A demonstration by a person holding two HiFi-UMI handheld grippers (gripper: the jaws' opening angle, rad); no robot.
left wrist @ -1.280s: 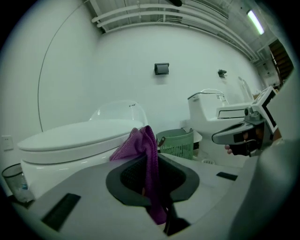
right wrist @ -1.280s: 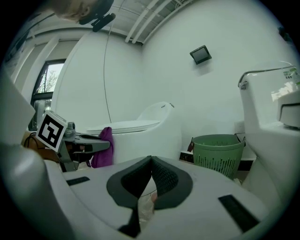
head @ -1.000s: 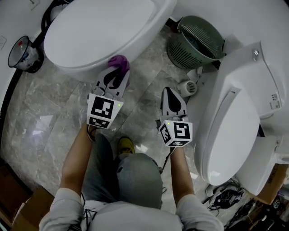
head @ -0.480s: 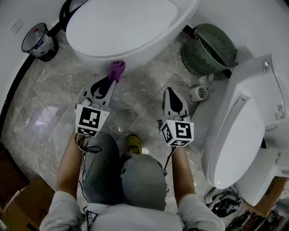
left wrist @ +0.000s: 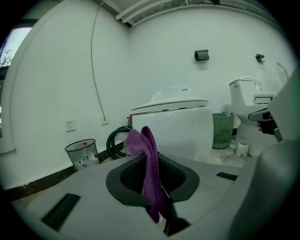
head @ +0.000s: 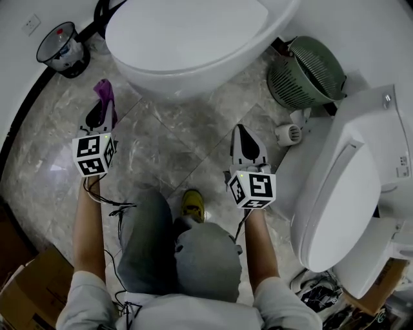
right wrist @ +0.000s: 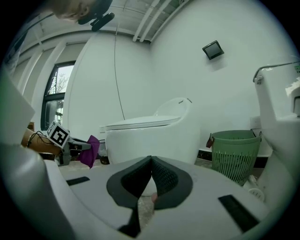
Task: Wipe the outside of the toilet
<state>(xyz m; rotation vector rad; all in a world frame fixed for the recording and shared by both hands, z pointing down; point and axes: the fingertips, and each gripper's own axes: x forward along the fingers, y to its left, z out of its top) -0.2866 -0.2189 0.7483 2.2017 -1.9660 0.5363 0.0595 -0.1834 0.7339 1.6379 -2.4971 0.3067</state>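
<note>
FAR LEFT: A mesh wastebasket (head: pixel 61 48) stands against the wall on a grey marble floor (head: pixel 155 148). Just to its right, the left tongs (head: pixel 102 111) are clamped on a purple cloth (head: pixel 103 90), whose free end sticks out past the tips. The left gripper view shows the cloth pinched between the jaws and rising in a fold. The cloth is held above the floor, left of the white toilet (head: pixel 187 45) and apart from its bowl.

CENTRE: The toilet, lid down, fills the top of the head view, with a black hose (head: pixel 102 11) coiled beside it by the wall. Lower down, a yellow shoe (head: pixel 191 205) shows next to the person's grey-trousered leg.

RIGHT: The right tongs (head: pixel 244 136) point toward the toilet's base, jaws pressed together with nothing between them. Beyond them sit a green plastic basket (head: pixel 306 74) and a small white cylinder-shaped object (head: pixel 286 134). At the frame's edge stands a second white toilet (head: pixel 342 193), its lid also down.
</note>
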